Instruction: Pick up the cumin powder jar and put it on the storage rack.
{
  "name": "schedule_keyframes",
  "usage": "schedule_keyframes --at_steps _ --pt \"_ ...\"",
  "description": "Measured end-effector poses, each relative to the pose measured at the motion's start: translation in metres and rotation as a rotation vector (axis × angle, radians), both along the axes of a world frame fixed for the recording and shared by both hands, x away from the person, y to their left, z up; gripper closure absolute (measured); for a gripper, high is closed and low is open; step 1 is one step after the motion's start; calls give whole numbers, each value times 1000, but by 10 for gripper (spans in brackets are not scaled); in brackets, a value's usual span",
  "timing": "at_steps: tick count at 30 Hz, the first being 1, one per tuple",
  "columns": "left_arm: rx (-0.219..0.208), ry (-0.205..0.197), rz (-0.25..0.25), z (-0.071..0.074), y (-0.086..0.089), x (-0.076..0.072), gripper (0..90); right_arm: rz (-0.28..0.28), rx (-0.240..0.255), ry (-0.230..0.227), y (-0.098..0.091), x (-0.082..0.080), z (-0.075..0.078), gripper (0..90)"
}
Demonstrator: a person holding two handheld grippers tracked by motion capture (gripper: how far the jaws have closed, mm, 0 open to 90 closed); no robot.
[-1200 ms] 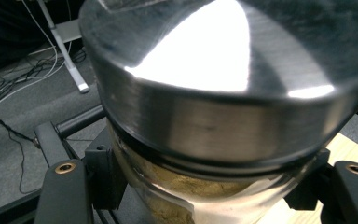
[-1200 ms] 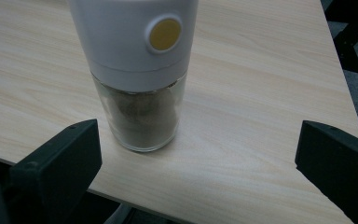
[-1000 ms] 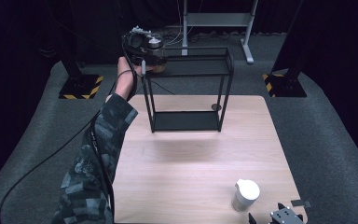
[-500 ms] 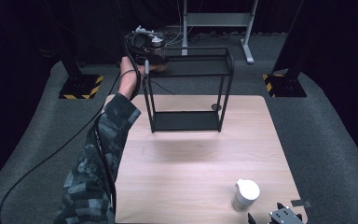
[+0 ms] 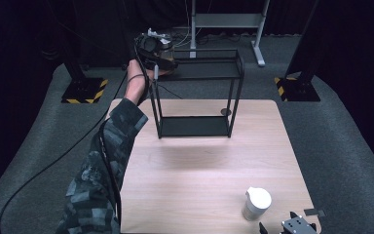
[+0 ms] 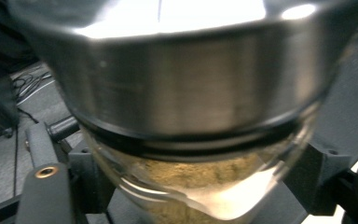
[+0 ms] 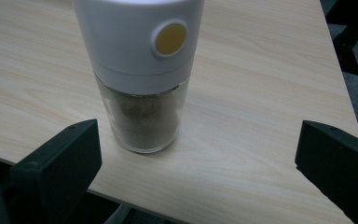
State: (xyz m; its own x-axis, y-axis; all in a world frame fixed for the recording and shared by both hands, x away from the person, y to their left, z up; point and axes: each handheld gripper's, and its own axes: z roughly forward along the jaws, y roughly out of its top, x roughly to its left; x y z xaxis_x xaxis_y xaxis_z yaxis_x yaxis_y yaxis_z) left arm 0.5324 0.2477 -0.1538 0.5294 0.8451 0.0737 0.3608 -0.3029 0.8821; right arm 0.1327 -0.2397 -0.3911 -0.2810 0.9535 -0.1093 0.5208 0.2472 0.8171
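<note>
A glass jar [image 6: 200, 140] with a steel lid and tan powder inside sits very close between the jaws of my left gripper [image 6: 205, 179]. Those jaws have just been opening and now stand a little off the glass on both sides. In the high view the left gripper [image 5: 157, 54] is at the left end of the black wire rack's [image 5: 237, 87] top shelf, and the jar [image 5: 167, 64] rests there. My right gripper [image 7: 200, 140] is open at the table's near edge. A white-capped grinder [image 7: 140, 79] with a yellow button stands just ahead of its jaws, untouched.
The rack stands at the back of the wooden table [image 5: 195, 170], with a lower shelf [image 5: 192, 126] near table level. A small dark disc [image 5: 225, 112] lies by its right rear leg. The grinder [image 5: 256, 204] stands near the front right corner. Cables trail over the floor at left.
The left hand has shifted only slightly at the shelf's left end. The grinder and the right gripper are where they were.
</note>
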Motion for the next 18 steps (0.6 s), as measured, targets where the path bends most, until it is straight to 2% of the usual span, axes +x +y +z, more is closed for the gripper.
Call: schedule_keyframes --at_steps 3,4,5,6,9,11,14,15,16,17,18 --pt "-15 -6 -11 -2 3 -1 52 -1 -4 -1 0 0 0 0" --pt "-17 -12 -14 -3 3 -3 52 -1 -4 -1 0 0 0 0" --pt "-22 -23 -17 -4 5 -6 8 -3 -4 -2 0 0 0 0" --pt "-23 -52 -4 -6 5 -14 0 -3 -3 -1 0 0 0 0" --pt "-29 -74 -5 -7 9 -22 0 -3 -4 -1 1 0 0 0" --pt "-41 -113 -9 -9 15 -36 0 -1 -4 -2 2 0 -1 0" --pt "-35 -159 -16 -16 22 -54 0 1 -3 -3 2 0 -1 0" --pt "-35 -159 -16 -16 22 -54 0 1 -3 -3 2 0 -1 0" --pt "-32 -178 -16 -20 24 -61 0 1 3 -4 2 0 -1 0" --pt "-23 -207 -21 -31 30 -76 0 -1 6 -3 2 1 -1 0" --pt "-23 -207 -21 -31 30 -76 0 -1 6 -3 2 1 -1 0"
